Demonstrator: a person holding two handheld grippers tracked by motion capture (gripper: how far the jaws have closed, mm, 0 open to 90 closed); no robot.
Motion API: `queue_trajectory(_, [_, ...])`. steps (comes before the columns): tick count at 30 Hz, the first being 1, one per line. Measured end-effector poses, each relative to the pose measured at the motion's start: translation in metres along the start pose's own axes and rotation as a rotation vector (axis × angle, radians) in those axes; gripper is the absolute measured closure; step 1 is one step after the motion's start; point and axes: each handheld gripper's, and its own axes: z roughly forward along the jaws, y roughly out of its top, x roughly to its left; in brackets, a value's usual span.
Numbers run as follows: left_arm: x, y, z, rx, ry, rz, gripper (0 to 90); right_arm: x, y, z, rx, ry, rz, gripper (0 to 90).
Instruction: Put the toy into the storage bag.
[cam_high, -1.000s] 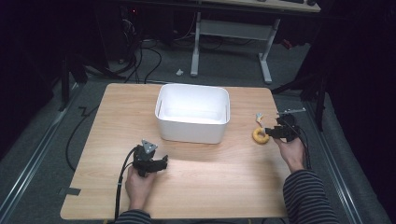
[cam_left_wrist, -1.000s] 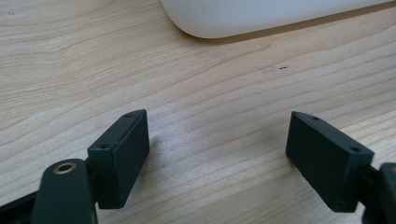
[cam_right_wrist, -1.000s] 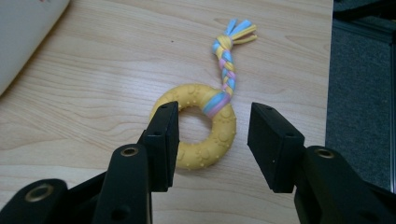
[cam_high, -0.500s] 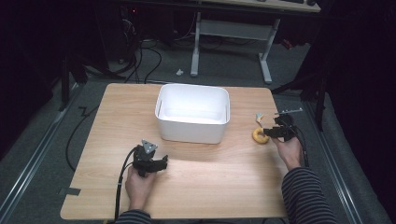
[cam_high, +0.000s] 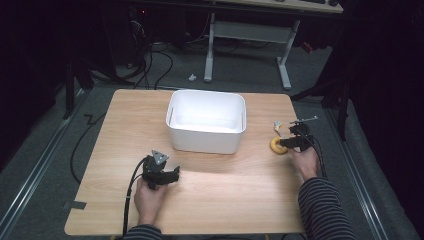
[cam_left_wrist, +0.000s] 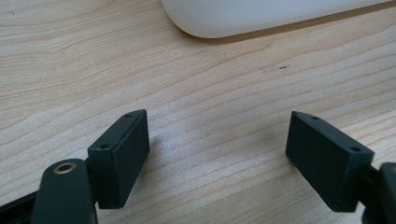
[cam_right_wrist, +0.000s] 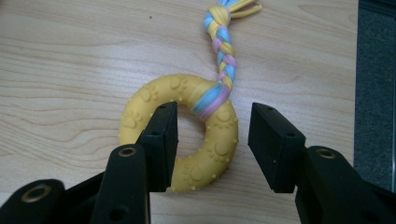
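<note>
Ring toy (cam_right_wrist: 187, 135) — yellow, braided tail running toward the table's far edge; lies near the right edge. Right gripper (cam_right_wrist: 212, 140) jaws straddle the ring's tail-side arc, one inside the hole, not yet pressing. Left gripper (cam_left_wrist: 217, 154) — spread wide, empty, near the front edge

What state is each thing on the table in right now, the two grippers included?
Yellow ring toy: flat on the table, one side between the right gripper's jaws, not clamped.
Braided rope: tied through the ring.
White bin: upright, looks empty.
Left gripper: open, nothing between its jaws.
Right gripper: open.
</note>
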Motion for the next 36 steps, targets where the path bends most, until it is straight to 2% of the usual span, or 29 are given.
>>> queue_trajectory(6, [0.000, 0.000, 0.000, 0.000, 0.000, 0.000, 21.9, -0.001, 0.000, 0.007, 0.015, 0.007, 0.011, 53.7])
queue_trajectory(11, [0.000, 0.000, 0.000, 0.000, 0.000, 0.000, 21.8, -0.001, 0.000, 0.010, 0.031, -0.007, 0.012, 55.3])
queue_trajectory(14, [0.000, 0.000, 0.000, 0.000, 0.000, 0.000, 21.9, -0.002, -0.001, 0.014, 0.030, -0.007, 0.015, 57.3])
queue_trajectory(18, [0.000, 0.000, 0.000, 0.000, 0.000, 0.000, 21.9, -0.002, -0.001, 0.017, 0.060, 0.002, 0.016, 62.7])
queue_trajectory(27, [0.000, 0.000, 0.000, 0.000, 0.000, 0.000, 21.9, -0.001, -0.002, 0.018, 0.052, -0.002, 0.025, 64.4])
queue_trajectory(36, [0.000, 0.000, 0.000, 0.001, -0.001, 0.000, 21.9, 0.001, -0.003, 0.013, 0.030, -0.002, 0.008, 66.6])
